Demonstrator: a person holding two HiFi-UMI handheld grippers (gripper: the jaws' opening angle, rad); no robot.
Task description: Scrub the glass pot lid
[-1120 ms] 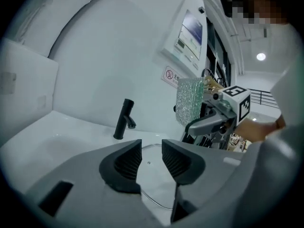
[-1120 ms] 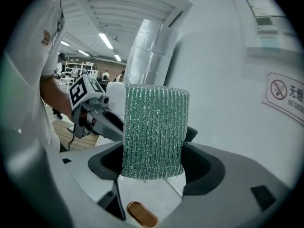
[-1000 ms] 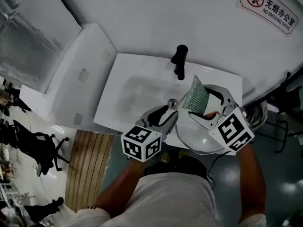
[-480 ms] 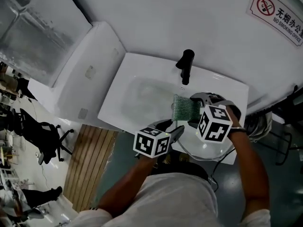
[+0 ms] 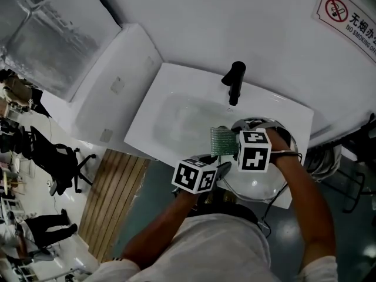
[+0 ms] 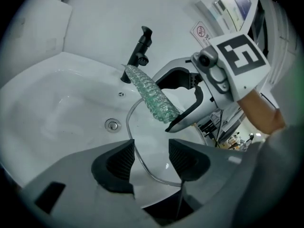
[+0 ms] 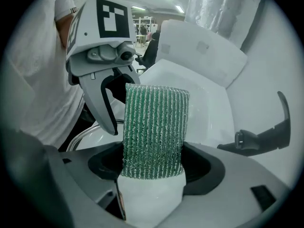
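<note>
**Washbasin and tools, seen from above and along each gripper.** We begin with the white washbasin [image 5: 176, 113], set against a pale wall. Its shallow bowl lies to the left, and a flat ledge lies to the right.

On that right-hand ledge, in front of the black tap [image 5: 235, 81], lies the glass pot lid [image 5: 258, 184]. We see it as a round clear disc with a bright rim.

The left gripper [image 5: 222, 170] sits at the near edge of the lid. In the left gripper view its two dark pads [image 6: 118, 163] stand wide apart. The lid's rim [image 6: 142, 167] curves through the gap between them, and neither pad presses on it.

The right gripper [image 5: 230, 144] hangs over the lid's far left side. Its jaws are closed on a green ribbed scouring sponge [image 7: 154, 127], which stands upright out of them. In the head view the sponge [image 5: 222, 141] sits between the bowl and the lid.

The smallest items we note are the no-smoking sign [image 5: 349, 16] on the wall at upper right and the round drain [image 6: 112, 124] in the bowl.
</note>
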